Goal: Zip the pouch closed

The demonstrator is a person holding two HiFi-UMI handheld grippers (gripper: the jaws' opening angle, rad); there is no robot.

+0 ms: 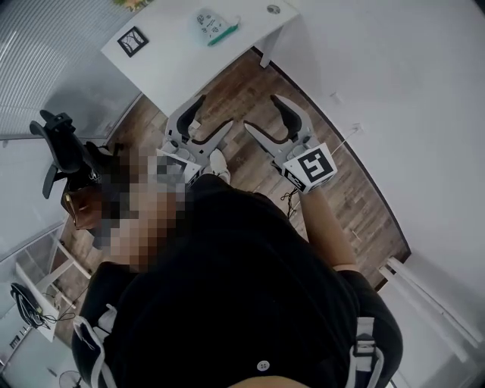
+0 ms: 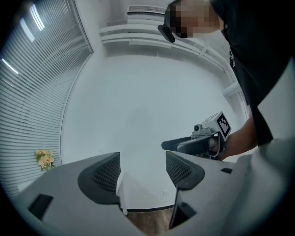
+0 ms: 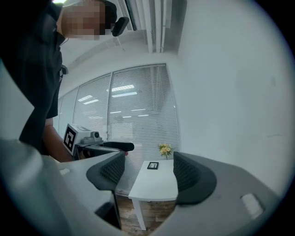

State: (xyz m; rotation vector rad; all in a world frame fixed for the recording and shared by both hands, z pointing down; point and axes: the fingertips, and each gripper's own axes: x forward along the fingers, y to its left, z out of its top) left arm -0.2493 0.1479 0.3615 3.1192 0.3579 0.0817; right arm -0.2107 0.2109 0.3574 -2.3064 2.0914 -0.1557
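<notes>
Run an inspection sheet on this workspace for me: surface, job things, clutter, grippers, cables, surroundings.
Surface: white table, mostly bare.
Job's things: pouch lying on the table; zip state too small to tell.
Clutter: black-framed card and small round object on the table, flowers at its far edge.
Grippers: left gripper and right gripper both open, empty, held above the floor, short of the table.
Cables: dark coil at lower left, likely cable; thin cord near the wall.
Surroundings: wooden floor, office chair, window blinds.
</notes>
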